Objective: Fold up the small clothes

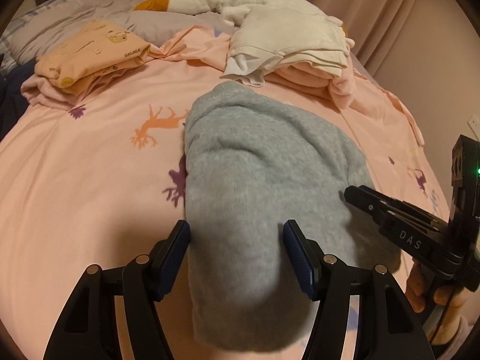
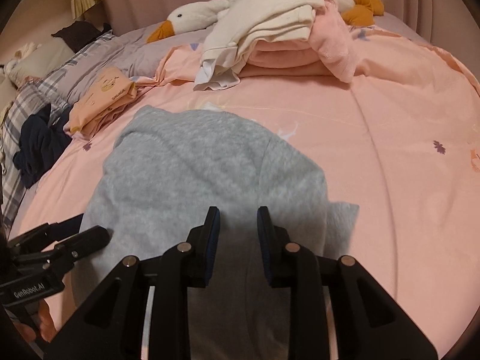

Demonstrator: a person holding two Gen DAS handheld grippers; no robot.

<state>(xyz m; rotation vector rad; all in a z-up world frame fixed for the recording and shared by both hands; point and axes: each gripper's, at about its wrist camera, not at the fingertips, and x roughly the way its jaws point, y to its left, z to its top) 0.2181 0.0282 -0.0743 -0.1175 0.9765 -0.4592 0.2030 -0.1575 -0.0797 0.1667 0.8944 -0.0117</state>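
One pink animal-print bedspread (image 2: 390, 150) carries the grey knitted garment (image 2: 186, 174), lying near the middle. Both tools hover over its near edge: the left gripper (image 1: 237, 249) spread wide, the right gripper (image 2: 238, 231) narrowly parted. Each should pinch a near corner evenly before folding away.

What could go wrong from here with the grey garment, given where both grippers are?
1. The left gripper and right gripper are both open over the grey garment; closing now may pinch only the top layer, so the fold could slide apart.
2. The grippers sit close together over the near end; they might collide.
3. Dragging the garment could bunch the pink duvet cover beneath it.
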